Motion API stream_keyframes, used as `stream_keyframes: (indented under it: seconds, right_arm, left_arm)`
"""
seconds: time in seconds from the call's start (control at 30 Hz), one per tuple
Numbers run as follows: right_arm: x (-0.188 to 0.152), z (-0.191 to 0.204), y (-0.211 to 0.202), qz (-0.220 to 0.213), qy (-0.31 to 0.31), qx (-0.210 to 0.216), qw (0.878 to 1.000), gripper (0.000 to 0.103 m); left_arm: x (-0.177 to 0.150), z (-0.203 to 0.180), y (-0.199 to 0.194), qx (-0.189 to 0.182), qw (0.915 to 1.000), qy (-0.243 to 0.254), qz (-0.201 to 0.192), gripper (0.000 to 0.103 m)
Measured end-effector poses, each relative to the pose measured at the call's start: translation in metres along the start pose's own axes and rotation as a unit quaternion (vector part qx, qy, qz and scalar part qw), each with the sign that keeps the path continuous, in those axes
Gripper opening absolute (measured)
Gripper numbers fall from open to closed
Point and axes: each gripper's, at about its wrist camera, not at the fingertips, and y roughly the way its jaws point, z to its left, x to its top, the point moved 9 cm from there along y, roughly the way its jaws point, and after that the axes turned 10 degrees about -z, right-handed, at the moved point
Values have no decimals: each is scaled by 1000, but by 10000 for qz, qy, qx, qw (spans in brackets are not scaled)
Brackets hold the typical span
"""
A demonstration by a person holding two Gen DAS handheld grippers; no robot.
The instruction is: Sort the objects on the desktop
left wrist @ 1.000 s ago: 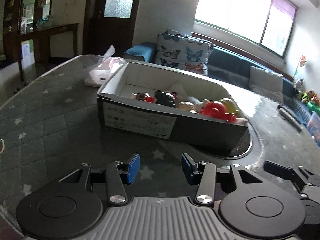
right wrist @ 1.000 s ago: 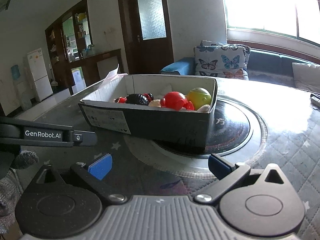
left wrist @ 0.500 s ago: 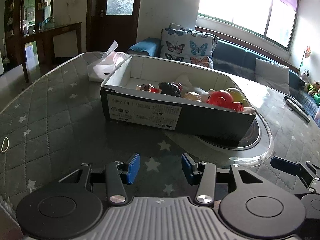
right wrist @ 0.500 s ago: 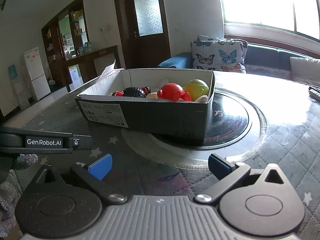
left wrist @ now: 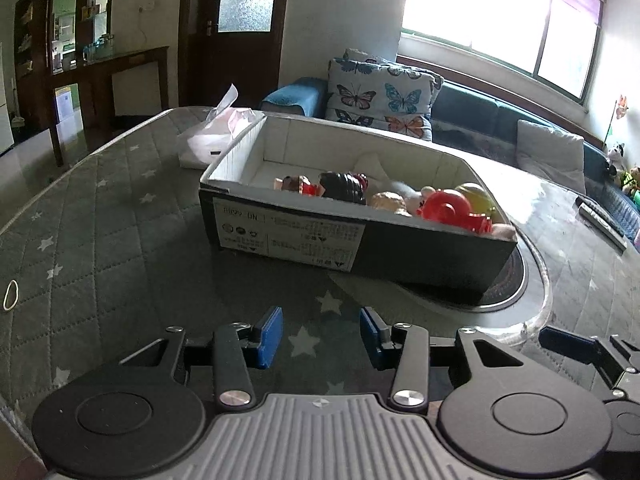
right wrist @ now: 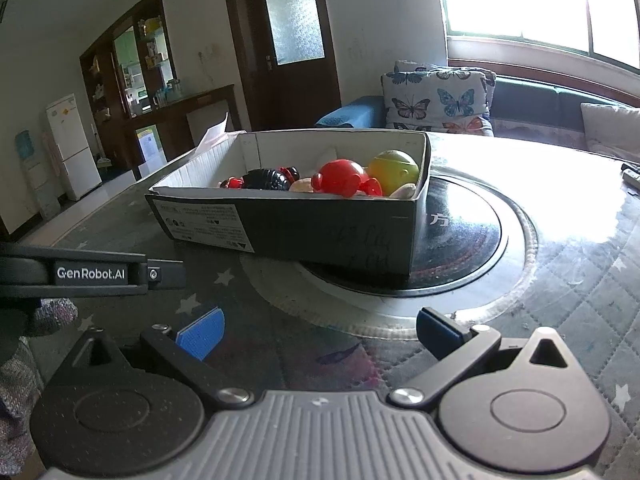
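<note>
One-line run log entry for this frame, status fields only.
left tool: closing, empty | right tool: open, empty | box: on table, toys inside | contact: none

One black cardboard box (left wrist: 404, 248) on the counter (left wrist: 100, 240). Inside: one red round toy (right wrist: 340, 178), one yellow-green ball (right wrist: 394, 167), one black ribbed toy (right wrist: 267, 179); several paler pieces beside them, too hidden to count. One white tissue pack (left wrist: 212, 136) behind the box. One rubber band (left wrist: 10, 295) at the counter's left edge. One remote control (left wrist: 600, 220) far right. One butterfly cushion (left wrist: 380, 98) on the sofa.
</note>
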Motion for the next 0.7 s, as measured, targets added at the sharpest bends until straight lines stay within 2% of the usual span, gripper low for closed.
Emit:
stream_keyframes:
  seconds: [0.7]
  right_arm:
    - [9, -10, 34, 351, 216, -264, 9988, 103]
  left_arm:
    - [20, 3, 32, 176, 9993, 287, 161, 45]
